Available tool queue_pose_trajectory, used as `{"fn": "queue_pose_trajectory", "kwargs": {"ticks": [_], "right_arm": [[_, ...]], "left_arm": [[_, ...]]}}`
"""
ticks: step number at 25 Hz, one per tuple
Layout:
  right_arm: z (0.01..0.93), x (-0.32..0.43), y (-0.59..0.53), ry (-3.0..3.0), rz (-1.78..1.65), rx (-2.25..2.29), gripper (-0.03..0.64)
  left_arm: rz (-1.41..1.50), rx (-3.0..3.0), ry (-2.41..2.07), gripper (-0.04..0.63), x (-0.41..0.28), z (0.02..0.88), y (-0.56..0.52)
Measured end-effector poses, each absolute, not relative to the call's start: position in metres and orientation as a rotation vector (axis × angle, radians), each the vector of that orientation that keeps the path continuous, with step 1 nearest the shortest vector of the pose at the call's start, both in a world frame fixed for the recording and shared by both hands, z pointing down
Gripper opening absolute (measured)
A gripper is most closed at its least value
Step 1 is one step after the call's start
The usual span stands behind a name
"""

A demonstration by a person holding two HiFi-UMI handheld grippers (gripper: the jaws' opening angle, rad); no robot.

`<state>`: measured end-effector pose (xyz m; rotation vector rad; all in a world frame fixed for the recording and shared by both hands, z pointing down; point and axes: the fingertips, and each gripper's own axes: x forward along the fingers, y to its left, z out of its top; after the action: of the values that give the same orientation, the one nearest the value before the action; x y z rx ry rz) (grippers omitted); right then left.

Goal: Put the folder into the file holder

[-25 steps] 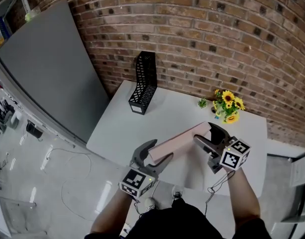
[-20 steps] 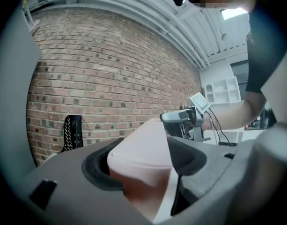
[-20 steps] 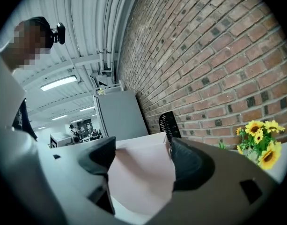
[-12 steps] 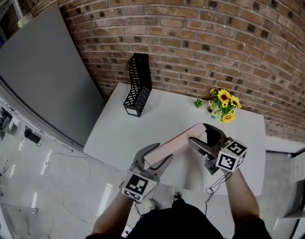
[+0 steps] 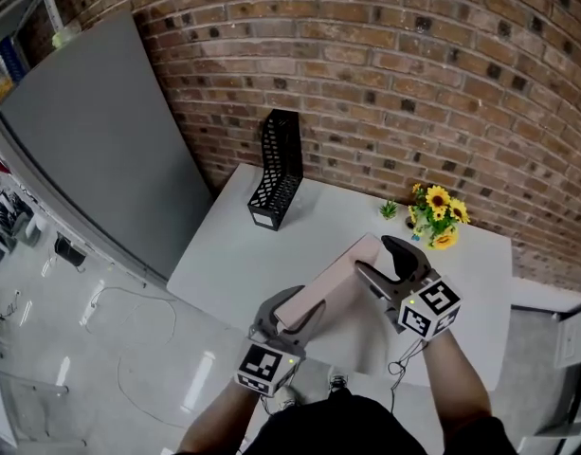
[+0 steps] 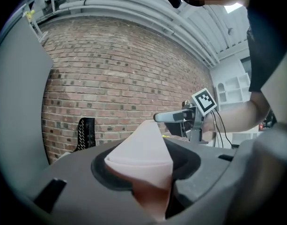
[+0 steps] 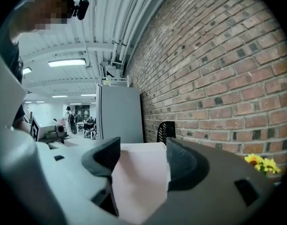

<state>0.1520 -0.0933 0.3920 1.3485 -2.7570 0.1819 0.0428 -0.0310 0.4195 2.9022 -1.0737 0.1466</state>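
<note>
L claw (image 5: 300,303) & R claw (image 5: 375,254) pinch pink folder (image 5: 335,275), jaws just closing; its ends hidden inside. Earlier L jaws gaped wider.

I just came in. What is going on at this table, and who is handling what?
A person holds a two-jaw gripper in each hand and grips a pink folder with both, over the white table. The left gripper has its near corner, the right gripper its far end; both pairs of jaws have just been closing on it. The black mesh file holder stands at the table's far left corner, and the folder is not yet in it.
</note>
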Motion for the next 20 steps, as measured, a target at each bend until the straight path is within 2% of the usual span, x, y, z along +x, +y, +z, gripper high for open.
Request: {"fn": "queue_pose_trajectory", "kwargs": {"ticks": [5,9,11,13,20], "right_arm": [[0.375,0.141,-0.103,-2.812,0.13,1.35,0.283],[0.359,0.15,-0.118,-2.854,0.122,1.426,0.197],[0.359,0.158,-0.128,-2.829,0.126,1.468,0.12],[0.36,0.163,-0.136,-2.809,0.115,1.477,0.003],[0.364,0.17,-0.154,-2.816,0.121,1.444,0.003]], "left_arm": [[0.132,2.895,-1.18,0.178,0.03,0.404,-0.033],[0.078,2.819,-1.279,0.178,0.016,0.397,-0.04],[0.066,2.791,-1.339,0.176,0.01,0.394,-0.046],[0.062,2.777,-1.414,0.176,0.005,0.39,-0.052],[0.016,2.65,-1.626,0.172,-0.014,0.375,-0.069]]}}
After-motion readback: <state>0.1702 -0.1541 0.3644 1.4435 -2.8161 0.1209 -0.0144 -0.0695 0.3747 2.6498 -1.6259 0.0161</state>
